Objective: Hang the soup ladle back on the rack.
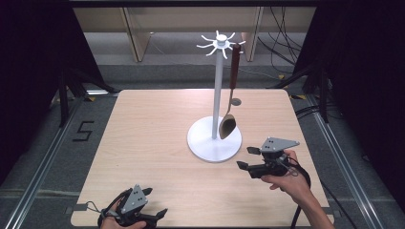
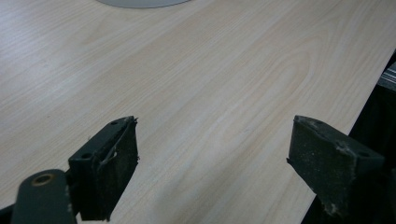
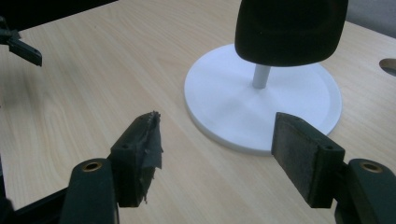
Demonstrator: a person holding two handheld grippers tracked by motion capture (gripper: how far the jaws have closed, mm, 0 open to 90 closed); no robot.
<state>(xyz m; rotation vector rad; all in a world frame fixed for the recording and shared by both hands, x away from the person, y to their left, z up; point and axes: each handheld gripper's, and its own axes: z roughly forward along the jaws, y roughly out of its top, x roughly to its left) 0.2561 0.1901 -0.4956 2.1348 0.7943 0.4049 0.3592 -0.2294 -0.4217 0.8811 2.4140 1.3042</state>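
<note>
My left gripper (image 1: 152, 204) rests at the near edge of the table (image 1: 153, 143), jaws spread wide with nothing between them; in the left gripper view its pads (image 2: 112, 172) frame bare wood only. It lies well apart from the work, down at the near left.

At centre stands the white rack (image 1: 218, 86): a round base (image 1: 205, 143), an upright pole, and a crown of hooks. From a hook on the crown's right side hangs the wooden spoon (image 1: 230, 102), long axis close to vertical, dark handle up, bowl down and just above the base's right half. In the right gripper view the bowl (image 3: 289, 30) appears as a dark mass hanging in front of the pole (image 3: 260, 77).

My right gripper (image 1: 247, 158) sits just beside the base, to its near right, jaws standing open and empty, pointing leftward and slightly away. The spoon therefore lies ahead of and above this gripper, up and to the left in the high view; it is much the nearer hand.

Judgement: any next move on the spoon falls to the right hand. Since the spoon hangs upright, the jaws would need to meet it across its axis, from the side.
</note>
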